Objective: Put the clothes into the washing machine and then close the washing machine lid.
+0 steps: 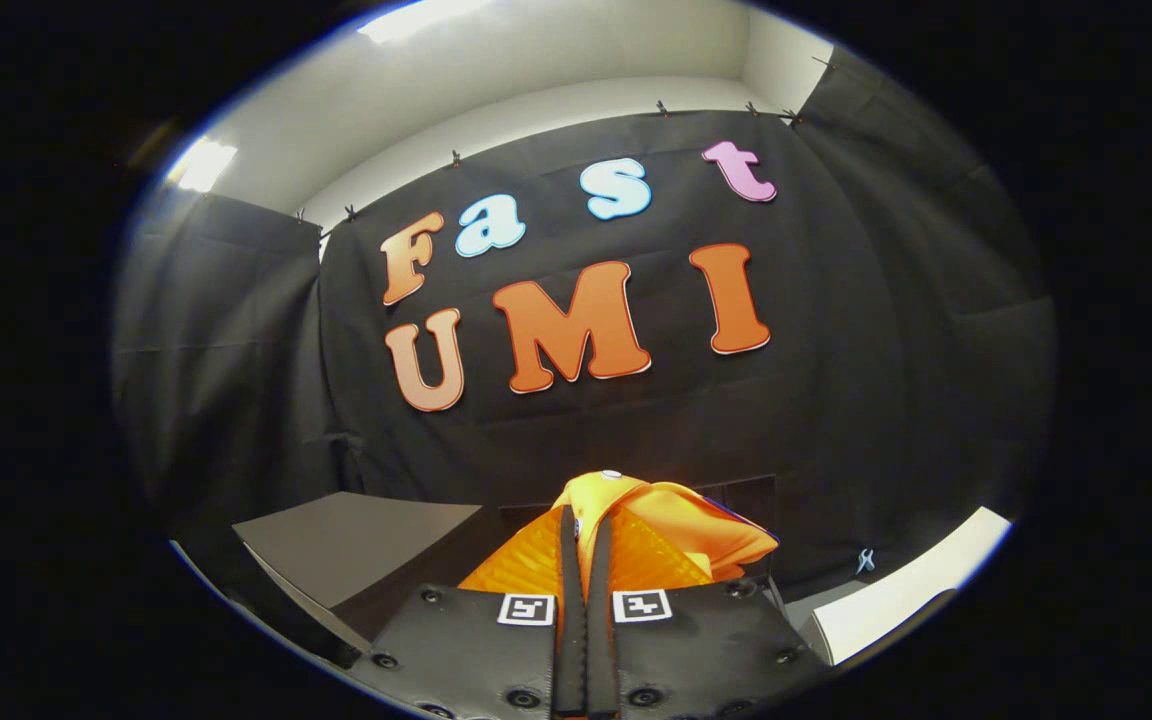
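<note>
The gripper [585, 530] pinches the orange cloth [681, 530], fingers pressed together on it. Held high against the wall, it probably hangs clear for carrying to the washer.

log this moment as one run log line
stage: carrying clothes | gripper: shut on orange garment | garment: pinched between fingers, bunched ahead of them, lifted before black cloth wall | lid: not yet closed

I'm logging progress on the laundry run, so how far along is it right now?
Done: the tool is shut on an orange garment, its fingers pinching the cloth, which bunches up just ahead of them. In hand: the garment is held up in front of the booth wall. Left: getting it into the washing machine and closing the lid.
</note>
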`<action>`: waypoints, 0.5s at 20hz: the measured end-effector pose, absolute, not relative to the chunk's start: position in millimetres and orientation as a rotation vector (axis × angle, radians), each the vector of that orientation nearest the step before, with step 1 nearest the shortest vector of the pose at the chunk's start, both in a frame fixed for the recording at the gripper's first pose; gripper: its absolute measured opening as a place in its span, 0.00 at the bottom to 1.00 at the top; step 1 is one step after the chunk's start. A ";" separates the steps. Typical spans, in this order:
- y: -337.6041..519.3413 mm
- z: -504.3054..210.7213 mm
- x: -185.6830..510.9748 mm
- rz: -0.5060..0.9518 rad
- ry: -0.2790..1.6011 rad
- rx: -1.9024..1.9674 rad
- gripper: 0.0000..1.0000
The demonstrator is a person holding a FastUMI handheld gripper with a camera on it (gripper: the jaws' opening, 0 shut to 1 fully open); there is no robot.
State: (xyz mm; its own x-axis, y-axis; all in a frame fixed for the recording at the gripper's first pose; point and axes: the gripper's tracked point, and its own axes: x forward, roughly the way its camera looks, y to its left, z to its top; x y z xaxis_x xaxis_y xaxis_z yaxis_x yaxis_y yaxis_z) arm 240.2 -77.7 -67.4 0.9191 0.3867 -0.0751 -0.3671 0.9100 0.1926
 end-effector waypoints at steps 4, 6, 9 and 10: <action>-70.1 -107.5 270.1 0.379 0.186 0.188 0.08; -62.3 -128.4 279.4 0.384 0.224 0.191 0.08; -50.2 -162.9 290.3 0.399 0.287 0.162 0.08; -48.1 -175.4 293.8 0.401 0.309 0.150 0.08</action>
